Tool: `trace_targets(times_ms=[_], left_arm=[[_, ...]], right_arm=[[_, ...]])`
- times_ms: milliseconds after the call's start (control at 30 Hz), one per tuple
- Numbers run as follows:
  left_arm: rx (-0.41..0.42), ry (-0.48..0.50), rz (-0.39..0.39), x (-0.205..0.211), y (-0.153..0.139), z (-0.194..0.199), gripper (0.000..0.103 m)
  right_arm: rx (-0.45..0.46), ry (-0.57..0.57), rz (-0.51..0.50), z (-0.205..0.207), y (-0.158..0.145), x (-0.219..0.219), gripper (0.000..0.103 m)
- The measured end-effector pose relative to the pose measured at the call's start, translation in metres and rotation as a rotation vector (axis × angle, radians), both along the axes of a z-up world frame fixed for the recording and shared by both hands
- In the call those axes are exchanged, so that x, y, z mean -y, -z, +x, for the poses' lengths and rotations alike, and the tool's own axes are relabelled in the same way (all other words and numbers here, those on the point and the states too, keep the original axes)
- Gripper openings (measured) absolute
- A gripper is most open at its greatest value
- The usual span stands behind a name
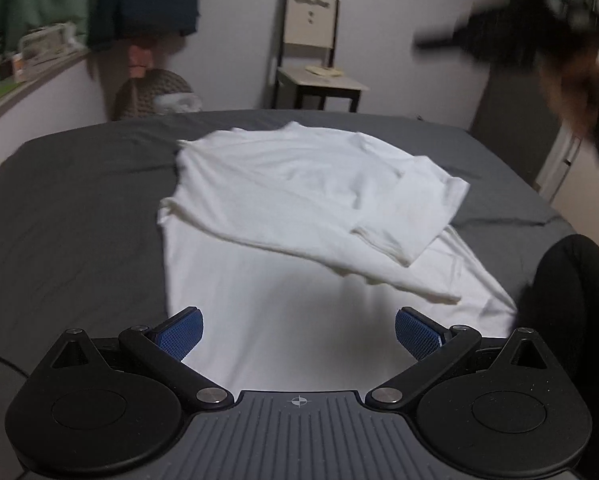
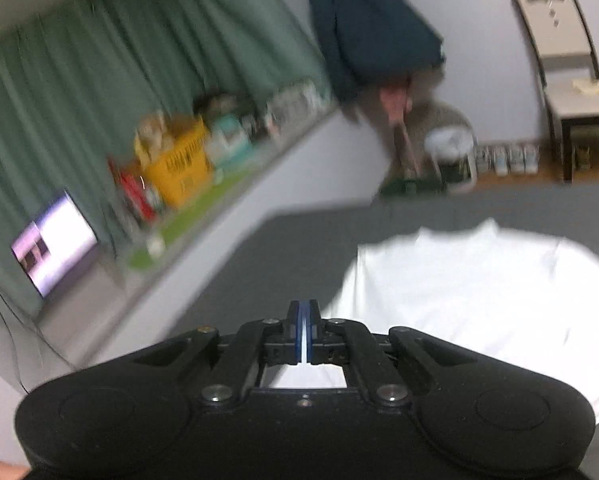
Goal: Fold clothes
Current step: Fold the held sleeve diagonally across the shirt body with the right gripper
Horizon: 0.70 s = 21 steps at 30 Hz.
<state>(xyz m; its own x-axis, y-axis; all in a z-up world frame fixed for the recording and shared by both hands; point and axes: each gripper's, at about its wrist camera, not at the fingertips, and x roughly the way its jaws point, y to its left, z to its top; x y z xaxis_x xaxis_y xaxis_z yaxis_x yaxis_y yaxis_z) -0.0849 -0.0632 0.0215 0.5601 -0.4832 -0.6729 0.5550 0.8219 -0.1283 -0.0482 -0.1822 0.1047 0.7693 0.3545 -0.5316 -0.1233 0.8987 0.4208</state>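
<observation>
The left gripper (image 1: 298, 334) hangs low over the near hem of the white shirt (image 1: 299, 208), its blue pads (image 1: 178, 338) spread wide with nothing between them. The shirt lies on the grey bed (image 1: 79, 208), roughly in the middle of it, with bare sheet on both sides of the shirt and more beyond its collar. Its near half lies flat; across its middle one side is folded over, the sleeve (image 1: 415, 216) lying on top and pointing toward the shirt's right edge. A dark-clothed leg (image 1: 571, 304) touches or covers the shirt's near right corner (the hem there is hidden, so I cannot tell which).

In the right wrist view the right gripper (image 2: 304, 334) has its pads pressed together; only a thin pale line shows between them, and whether cloth is pinched there cannot be made out. The shirt (image 2: 479, 300) sits below and to the right of this gripper, cut off by the frame edge. From the left wrist camera the right gripper (image 1: 495, 38) is a dark blur high above the shirt's far right.

Beyond the shirt, past the far bed edge, stand a chair (image 1: 315, 52) against the wall and a woven basket (image 1: 151, 94). A green curtain (image 2: 99, 80) and a cluttered ledge (image 2: 203, 168) are smeared by motion.
</observation>
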Motion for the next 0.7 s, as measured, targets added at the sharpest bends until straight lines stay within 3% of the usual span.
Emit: trace_targets(times_ms=[133, 200, 300, 400, 533, 700], left_arm=[[-0.023, -0.056, -0.037, -0.025, 0.004, 0.000, 0.103], [-0.022, -0.081, -0.055, -0.032, 0.005, 0.002, 0.103], [-0.029, -0.096, -0.072, -0.033, 0.008, 0.005, 0.103], [-0.033, -0.074, -0.069, -0.028, 0.010, 0.005, 0.103], [-0.028, -0.053, -0.044, -0.021, 0.010, 0.005, 0.103], [-0.032, -0.046, -0.030, -0.016, 0.010, 0.004, 0.103]], right_arm=[[-0.088, 0.021, -0.267, 0.023, 0.063, -0.032, 0.026], [-0.181, 0.003, -0.432, 0.035, 0.096, -0.048, 0.028], [-0.288, -0.019, -0.566, 0.045, 0.132, -0.063, 0.028], [-0.323, -0.038, -0.567, 0.056, 0.148, -0.073, 0.028], [-0.292, -0.044, -0.567, 0.064, 0.167, -0.067, 0.028], [-0.275, 0.021, -0.541, 0.062, 0.188, -0.057, 0.028]])
